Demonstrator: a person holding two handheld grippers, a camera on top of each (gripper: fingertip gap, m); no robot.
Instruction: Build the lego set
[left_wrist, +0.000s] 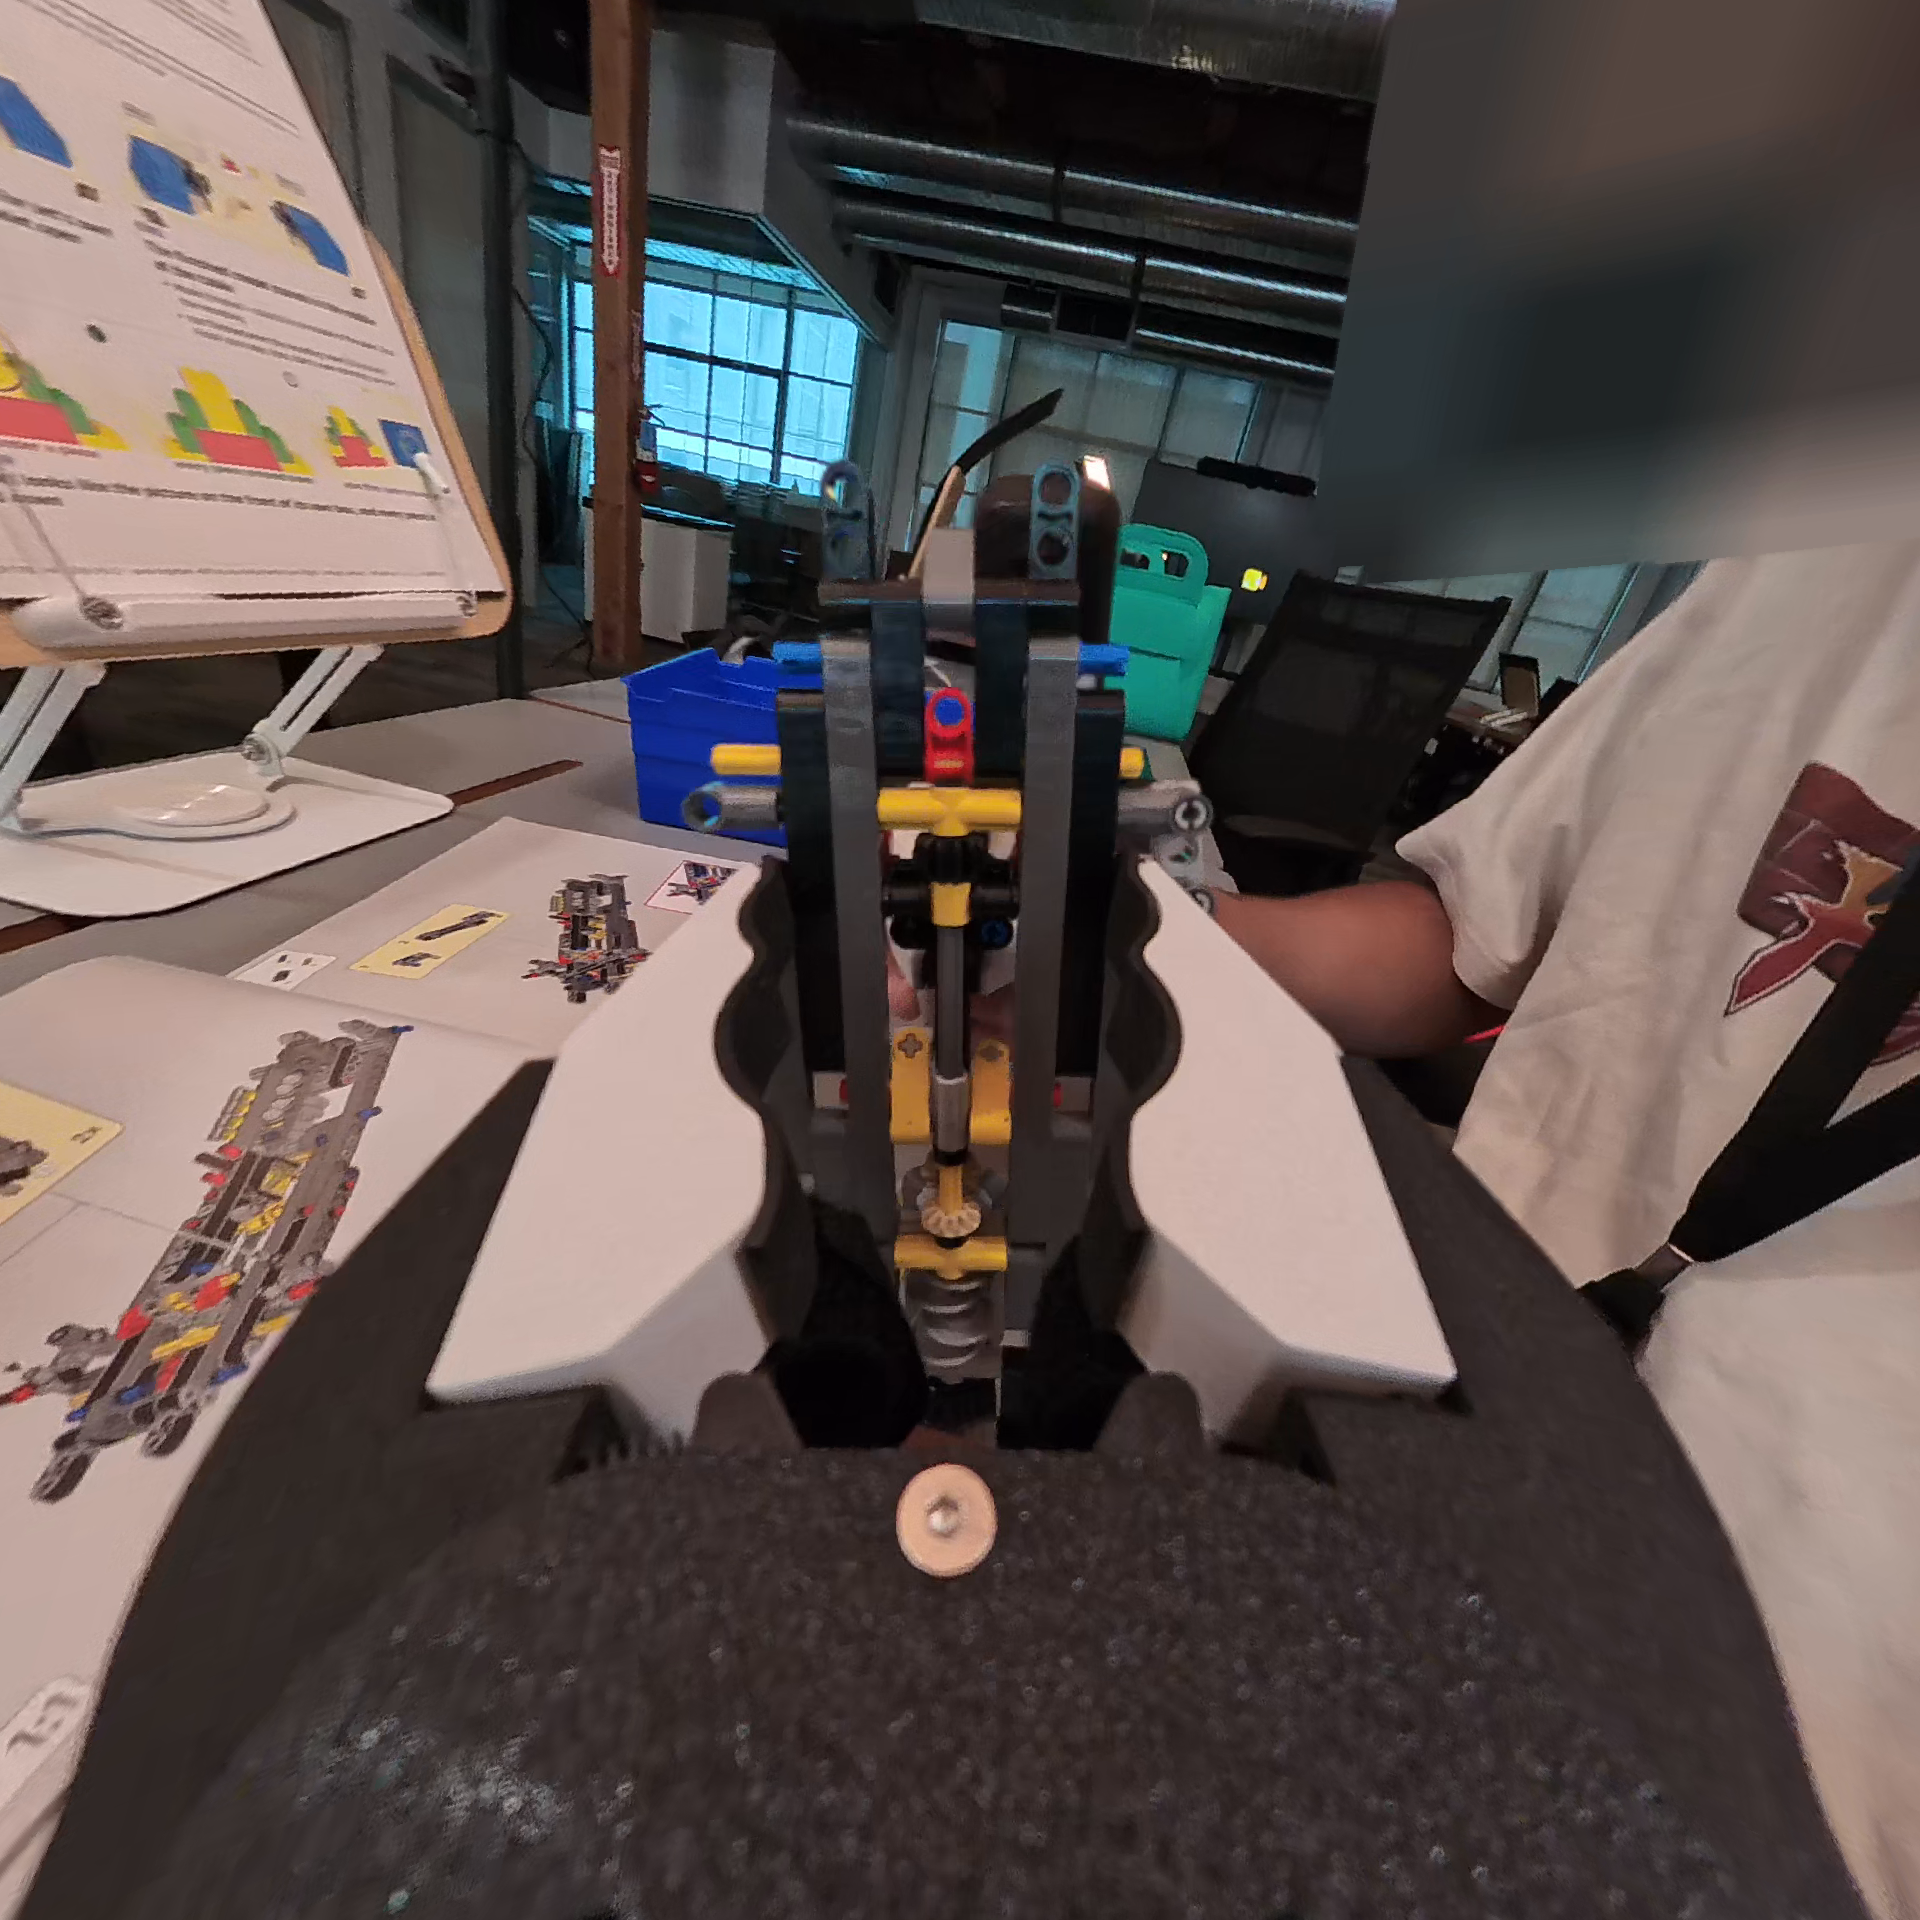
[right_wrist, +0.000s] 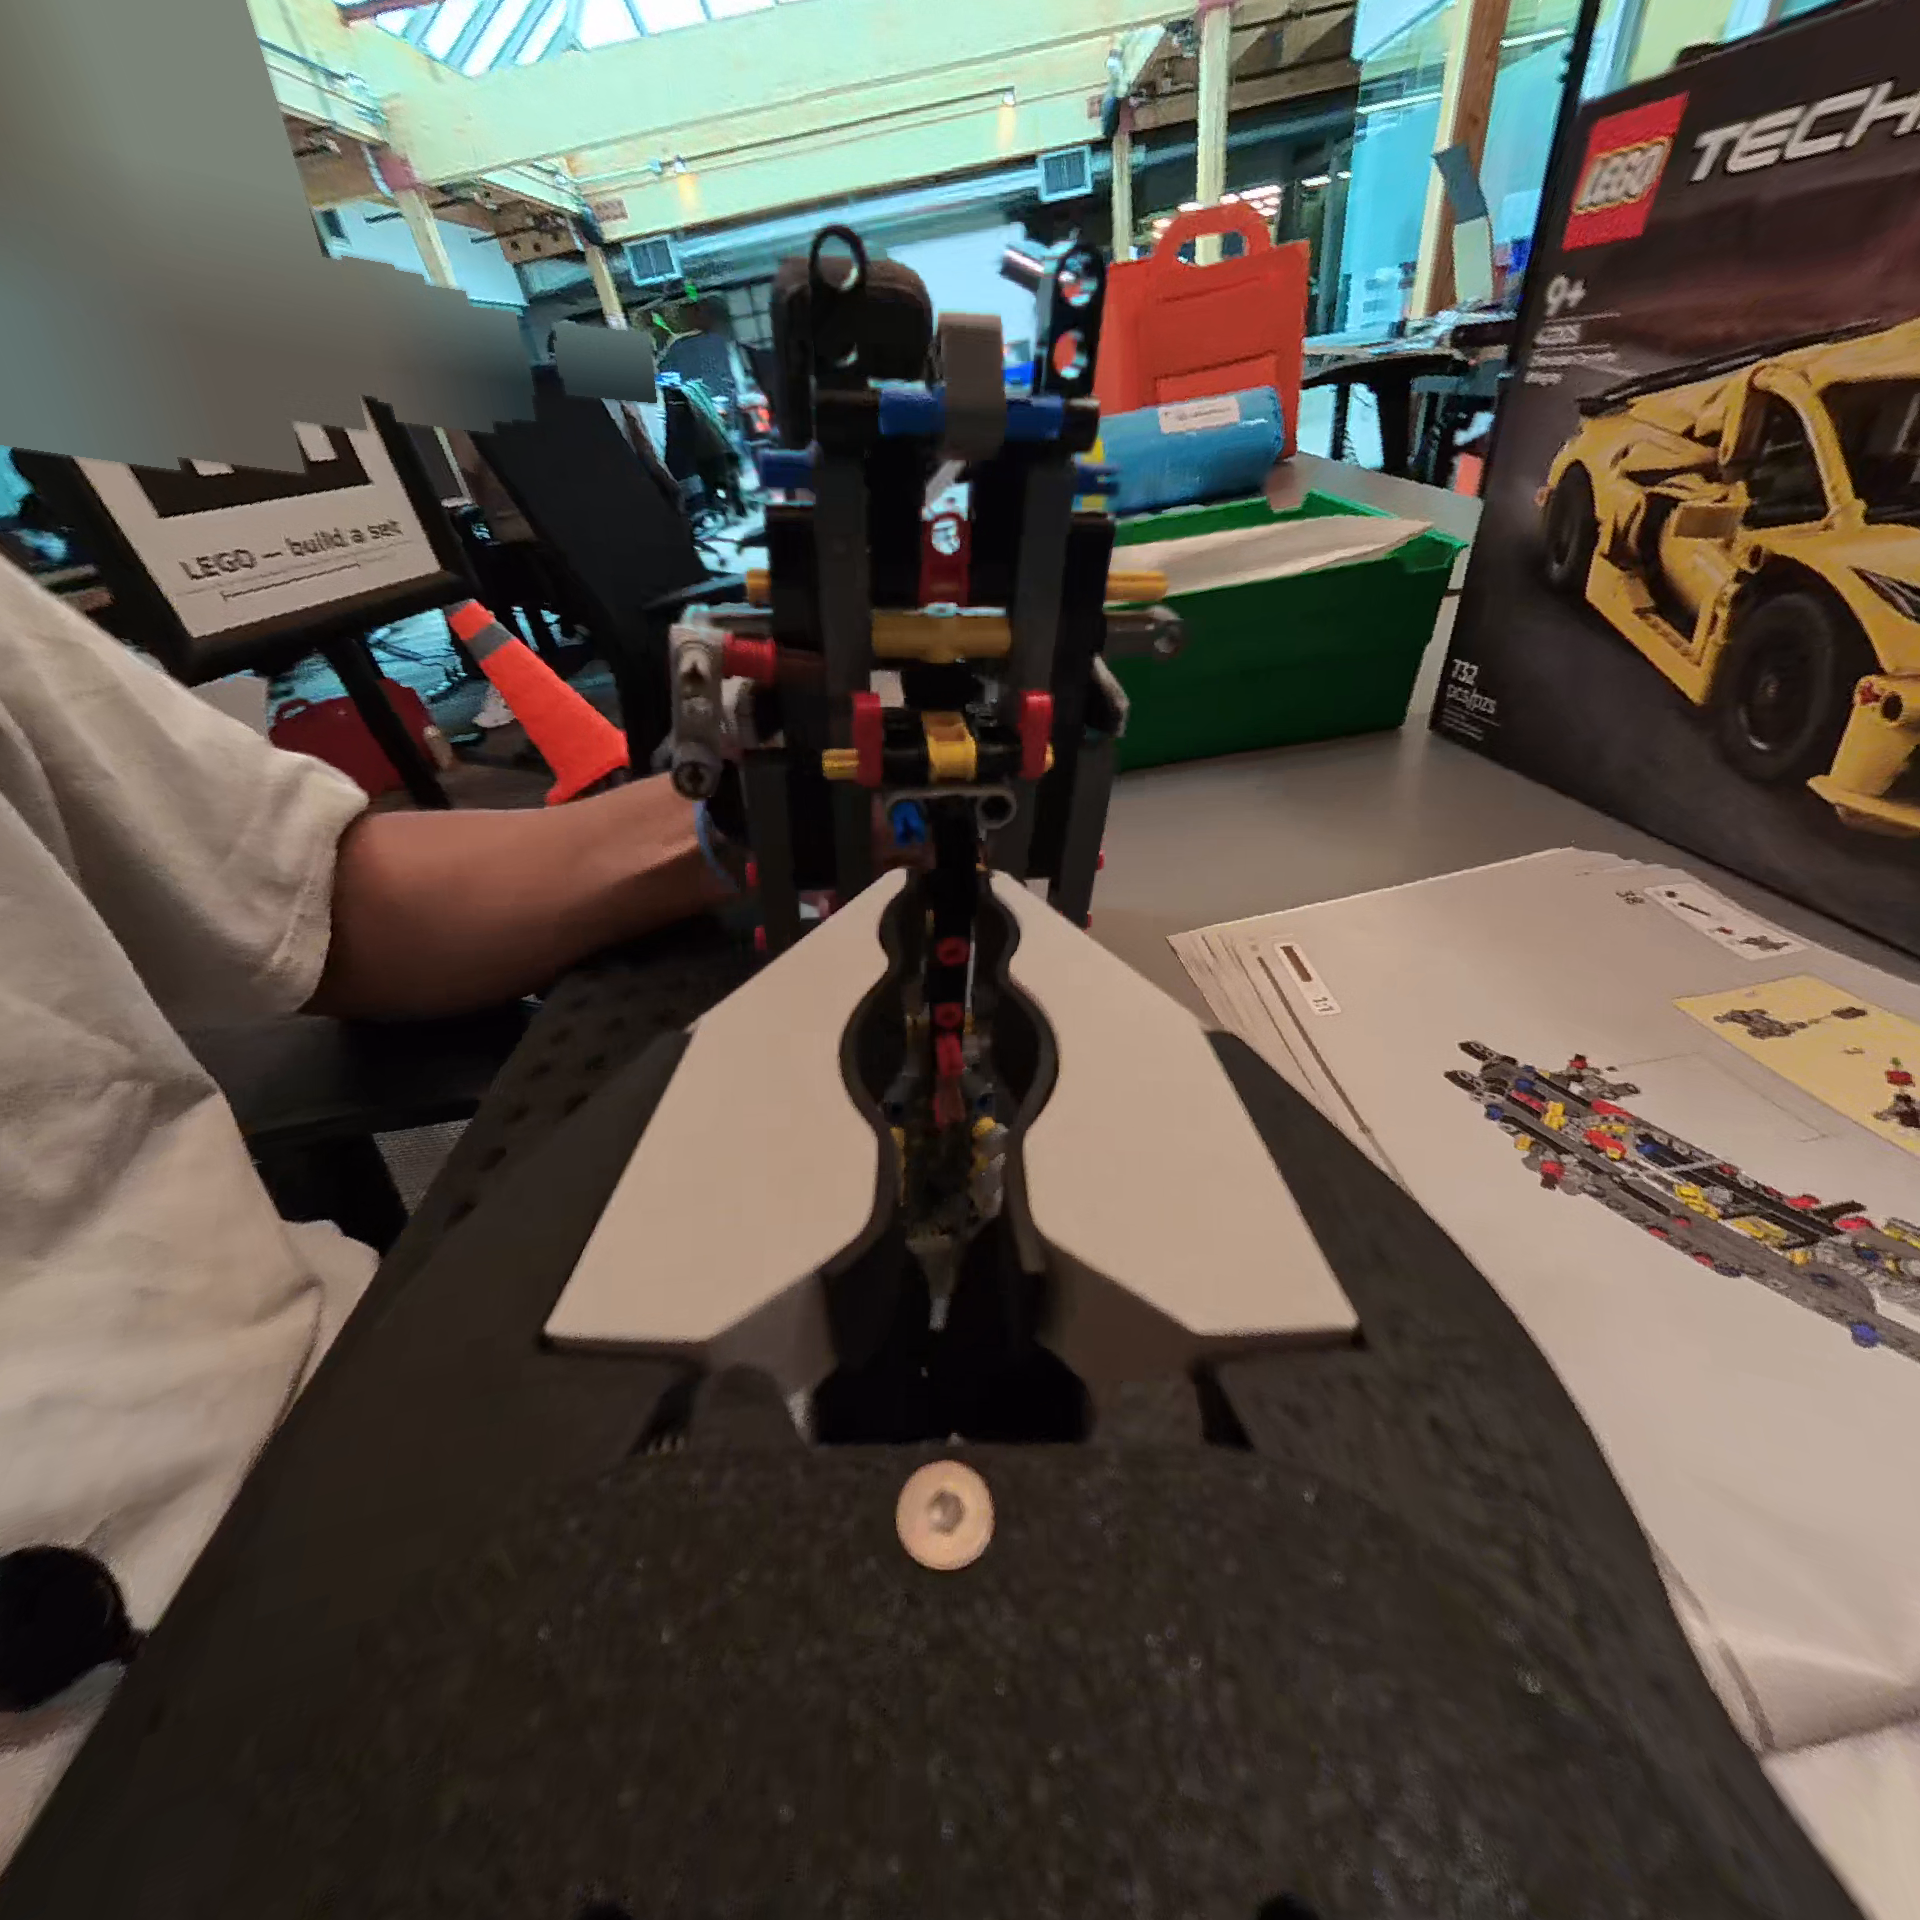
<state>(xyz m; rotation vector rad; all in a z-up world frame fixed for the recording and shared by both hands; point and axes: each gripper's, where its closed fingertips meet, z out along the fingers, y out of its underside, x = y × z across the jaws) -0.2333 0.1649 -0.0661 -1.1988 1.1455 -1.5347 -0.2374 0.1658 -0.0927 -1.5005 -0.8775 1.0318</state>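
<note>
A long Lego Technic chassis (left_wrist: 945, 810) of dark grey and black beams with yellow, red and blue parts is held in the air between both grippers, end to end. My left gripper (left_wrist: 951, 904) is shut on one wide end, its grey fingers (left_wrist: 644, 1143) on either side of the frame. My right gripper (right_wrist: 945, 894) is shut on the narrow opposite end of the chassis (right_wrist: 935, 634), with its fingers (right_wrist: 748, 1143) close together. The grippers face each other, and each view looks along the chassis.
An open instruction booklet (left_wrist: 260, 1143) lies on the grey table and also shows in the right wrist view (right_wrist: 1610, 1143). A paper stand (left_wrist: 208, 312) and blue bin (left_wrist: 696, 727) stand behind. A green bin (right_wrist: 1278, 644) and the set's box (right_wrist: 1714, 468) are at the right. The person's arm (right_wrist: 520, 883) is close.
</note>
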